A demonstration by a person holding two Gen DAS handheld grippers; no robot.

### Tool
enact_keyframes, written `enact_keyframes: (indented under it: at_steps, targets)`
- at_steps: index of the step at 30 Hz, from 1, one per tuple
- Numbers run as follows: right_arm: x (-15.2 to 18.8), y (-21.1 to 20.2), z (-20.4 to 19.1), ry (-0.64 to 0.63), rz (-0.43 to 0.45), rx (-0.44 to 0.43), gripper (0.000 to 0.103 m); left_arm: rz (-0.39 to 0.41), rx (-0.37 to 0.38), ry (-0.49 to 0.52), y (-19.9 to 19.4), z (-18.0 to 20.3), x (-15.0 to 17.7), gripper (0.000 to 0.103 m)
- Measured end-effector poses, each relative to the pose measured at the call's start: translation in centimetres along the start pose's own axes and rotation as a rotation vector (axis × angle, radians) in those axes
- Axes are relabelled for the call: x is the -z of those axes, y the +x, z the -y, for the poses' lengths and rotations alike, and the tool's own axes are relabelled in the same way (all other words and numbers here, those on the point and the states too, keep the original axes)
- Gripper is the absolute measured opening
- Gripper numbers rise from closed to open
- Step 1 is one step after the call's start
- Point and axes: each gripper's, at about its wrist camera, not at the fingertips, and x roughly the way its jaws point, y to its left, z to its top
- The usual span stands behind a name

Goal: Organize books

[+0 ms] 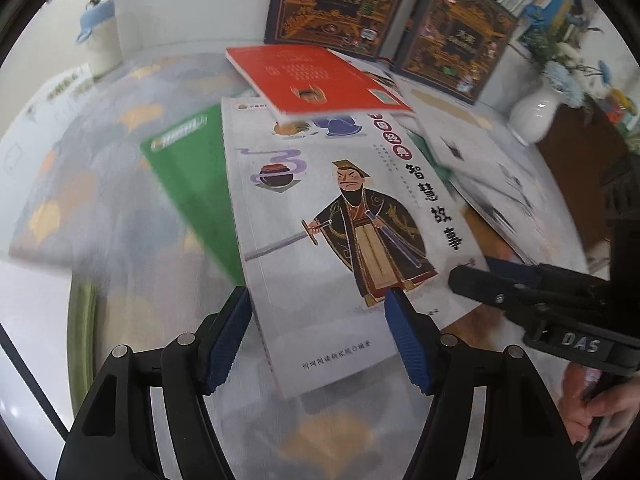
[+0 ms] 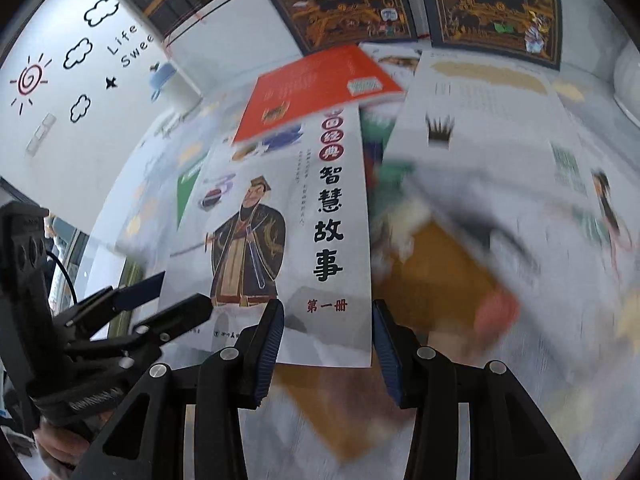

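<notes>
A white storybook [image 1: 320, 216] with a robed, sword-bearing figure on its cover lies flat on a pale patterned tablecloth [image 1: 100, 184], and both grippers hang over its near edge. The left gripper [image 1: 320, 336] stands with its blue-padded fingers [image 1: 228, 340] moderately apart, one over the book's spine side and the other over the cover; whether the pads touch the book cannot be told, and nothing is clamped between them. The right gripper [image 2: 328, 344] has its jaws set a little narrower, astride the book's lower right corner [image 2: 340, 320]; they do not appear to press on it, though contact with the cover cannot be judged. A red book [image 1: 316, 78] lies across the storybook's far end, overlapping its top. A green book [image 1: 192, 192] sticks out from beneath the storybook's left side. To the right, a large white book [image 2: 480, 128] lies tilted over other items, that area being badly blurred. Two dark ornate encyclopedia volumes [image 1: 340, 0] stand upright against the back, side by side. A white vase [image 1: 534, 112] with blue flowers stands at the right edge of the table.
</notes>
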Motion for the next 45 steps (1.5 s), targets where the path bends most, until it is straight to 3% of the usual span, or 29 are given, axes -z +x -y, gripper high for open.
enact_keyframes:
  at_steps: [8, 11, 13, 16, 20, 27, 30, 34, 40, 45]
  targets:
    - [12.0, -2.7, -4.1, -0.032, -0.074, -0.026, 0.044, -0.035, 0.079, 0.000, -4.2, -0.9, 10.1, 0.066]
    - [14.3, -3.0, -3.4, -0.022, -0.121, -0.121, 0.044, -0.038, 0.127, 0.003, -5.4, -1.6, 12.7, 0.066]
    - [14.3, -3.0, -1.3, 0.049, -0.112, -0.203, 0.040, -0.064, 0.177, -0.004, -5.0, -2.2, 12.8, 0.064]
    - [13.3, -2.1, 1.4, 0.159, -0.106, -0.327, 0.039, -0.069, 0.165, -0.003, -4.4, -2.9, 11.8, 0.045]
    - [11.2, -0.8, 3.3, 0.210, -0.088, -0.417, 0.034, -0.083, 0.226, -0.027, -3.5, -3.7, 10.4, 0.044]
    - [10.0, -0.1, 4.2, 0.207, -0.091, -0.451, 0.031, -0.118, 0.248, -0.020, -1.8, -3.9, 7.4, 0.042]
    - [9.9, 0.2, 4.6, 0.212, -0.074, -0.412, 0.014, -0.108, 0.217, 0.007, -1.3, -3.7, 6.5, 0.042]
    - [9.8, -0.1, 4.8, 0.199, -0.049, -0.393, 0.013, -0.065, 0.150, 0.080, -1.0, -2.7, 6.1, 0.041]
    - [9.6, -0.5, 3.3, 0.141, -0.007, -0.309, 0.013, -0.025, 0.136, 0.092, -1.0, -2.8, 6.2, 0.042]
    - [9.8, -0.2, 3.6, 0.158, 0.014, -0.333, 0.013, -0.014, 0.130, 0.095, -1.1, -2.8, 6.3, 0.042]
